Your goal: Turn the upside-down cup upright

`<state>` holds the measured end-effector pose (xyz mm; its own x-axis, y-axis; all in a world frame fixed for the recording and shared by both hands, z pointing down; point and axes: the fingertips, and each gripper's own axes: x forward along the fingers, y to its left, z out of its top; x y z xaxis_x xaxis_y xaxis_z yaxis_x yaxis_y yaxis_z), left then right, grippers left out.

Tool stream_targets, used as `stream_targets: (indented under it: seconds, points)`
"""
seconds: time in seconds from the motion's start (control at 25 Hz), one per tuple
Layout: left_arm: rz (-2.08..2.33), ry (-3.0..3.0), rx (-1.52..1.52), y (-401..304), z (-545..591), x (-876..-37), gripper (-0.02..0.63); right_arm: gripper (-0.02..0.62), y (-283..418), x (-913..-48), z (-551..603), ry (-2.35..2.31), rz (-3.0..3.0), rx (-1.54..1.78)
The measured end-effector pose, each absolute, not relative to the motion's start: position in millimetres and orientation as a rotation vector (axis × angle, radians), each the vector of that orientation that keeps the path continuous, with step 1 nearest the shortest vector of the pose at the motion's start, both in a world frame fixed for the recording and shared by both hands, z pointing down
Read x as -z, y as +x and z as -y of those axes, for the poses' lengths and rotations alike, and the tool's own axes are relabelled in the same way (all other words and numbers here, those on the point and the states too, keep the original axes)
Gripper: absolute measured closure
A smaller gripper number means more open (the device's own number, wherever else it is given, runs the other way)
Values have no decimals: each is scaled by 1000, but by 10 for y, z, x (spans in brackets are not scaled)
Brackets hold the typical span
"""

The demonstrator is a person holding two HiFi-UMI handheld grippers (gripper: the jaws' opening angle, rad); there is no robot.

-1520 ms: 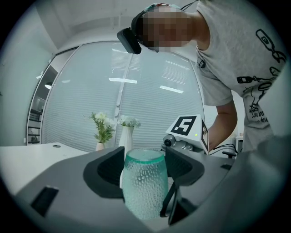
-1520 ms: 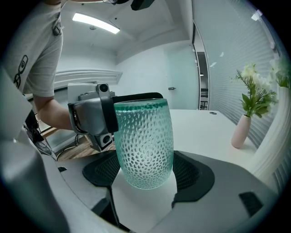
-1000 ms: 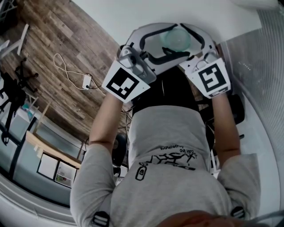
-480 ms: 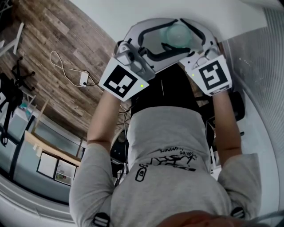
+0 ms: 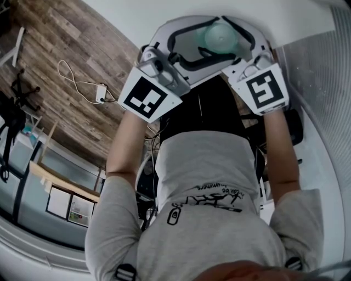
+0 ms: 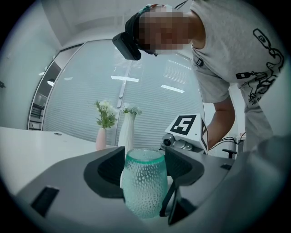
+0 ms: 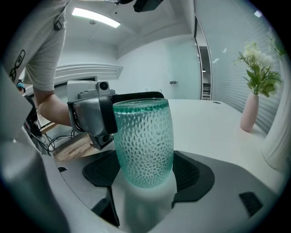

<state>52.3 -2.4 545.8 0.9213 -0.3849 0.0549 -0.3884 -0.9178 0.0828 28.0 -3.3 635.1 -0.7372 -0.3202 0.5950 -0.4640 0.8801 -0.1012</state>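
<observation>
A teal dimpled glass cup (image 5: 220, 37) stands on the white table (image 5: 137, 16), and what looks like its open rim faces up. My left gripper (image 5: 211, 38) reaches in from the left. In the left gripper view its dark pads (image 6: 110, 175) sit against both sides of the cup (image 6: 144, 182). My right gripper (image 5: 233, 39) comes from the right. In the right gripper view the cup (image 7: 144, 141) fills the space between its pads (image 7: 193, 175), which meet the glass low down. Neither view shows a gap beside the cup.
Two vases (image 6: 127, 132) with flowers stand further back on the table, the pink one (image 7: 249, 113) to the right of the cup. The table edge runs near the person's body, with wood floor and a cable (image 5: 77, 82) below.
Both grippers and the cup sit slightly higher in the head view than a second ago. Their positions relative to each other look the same.
</observation>
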Motion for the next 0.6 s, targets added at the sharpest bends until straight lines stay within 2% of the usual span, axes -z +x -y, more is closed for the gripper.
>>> stream_targets:
  seconds: [0.6]
  points:
    - [612, 2984, -47, 520, 47, -5561, 327, 229, 278, -6446, 59, 555, 2451, -314]
